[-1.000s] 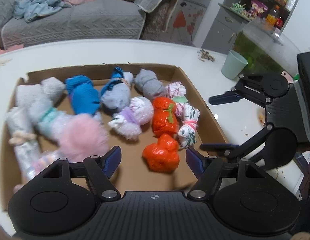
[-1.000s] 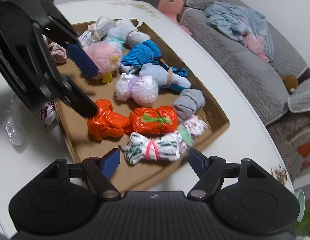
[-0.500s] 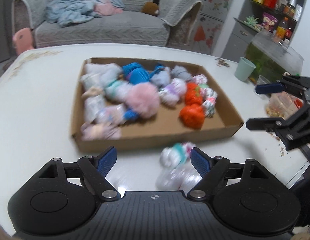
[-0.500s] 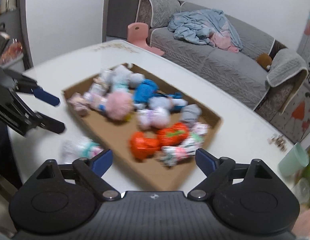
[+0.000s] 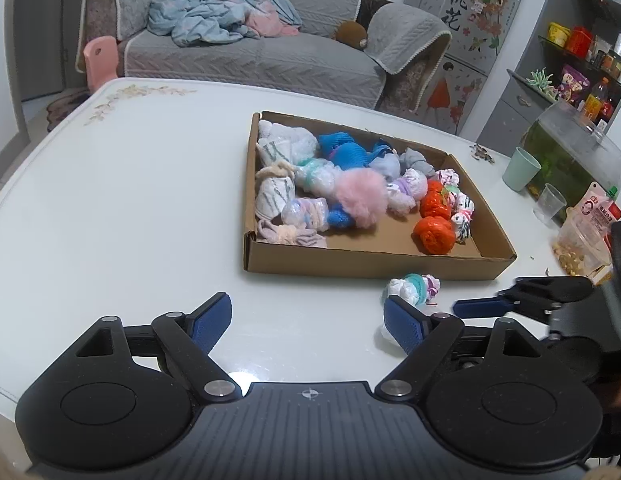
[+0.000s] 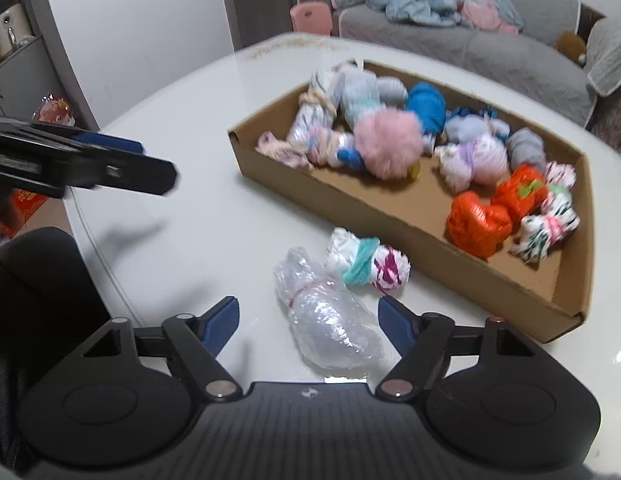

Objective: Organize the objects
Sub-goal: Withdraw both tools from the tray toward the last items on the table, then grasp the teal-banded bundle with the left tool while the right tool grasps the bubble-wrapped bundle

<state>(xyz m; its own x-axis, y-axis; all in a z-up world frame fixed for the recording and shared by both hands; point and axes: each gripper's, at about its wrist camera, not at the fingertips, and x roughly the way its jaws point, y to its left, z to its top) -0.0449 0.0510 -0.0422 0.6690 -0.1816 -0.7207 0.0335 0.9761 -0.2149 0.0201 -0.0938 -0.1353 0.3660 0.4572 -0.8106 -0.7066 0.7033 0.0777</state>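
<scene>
White and glossy, the table (image 5: 130, 200) fills most of both views, with a grey sofa (image 5: 250, 56) behind it carrying a crumpled blue blanket (image 5: 214, 12). A shallow cardboard box (image 5: 366, 264) sits on the table, holding many small tied bundles: a pink fluffy ball (image 5: 360, 198) near the middle, a blue bundle (image 5: 346, 152) behind it, two orange bundles (image 5: 434, 234) toward the right side, and pale wrapped ones along the left wall.

Two bundles lie on the table outside the box, just beside its near wall. One is a white bundle with a teal band (image 6: 366, 262); touching it on the near side is a clear plastic bundle (image 6: 330, 316).

The left gripper (image 5: 308, 318) hovers over bare table in front of the box, its blue-padded jaws spread wide and holding nothing. The right gripper (image 6: 308, 322) is likewise wide apart and empty; in its own view the clear plastic bundle lies between the fingertips, nearer the right one, not gripped. From the left wrist view the right gripper's fingers (image 5: 482, 306) reach in just beside the teal-banded bundle.

A green cup (image 5: 521, 168) and a clear cup (image 5: 548, 203) stand on the table to the right of the box, well apart from it.
</scene>
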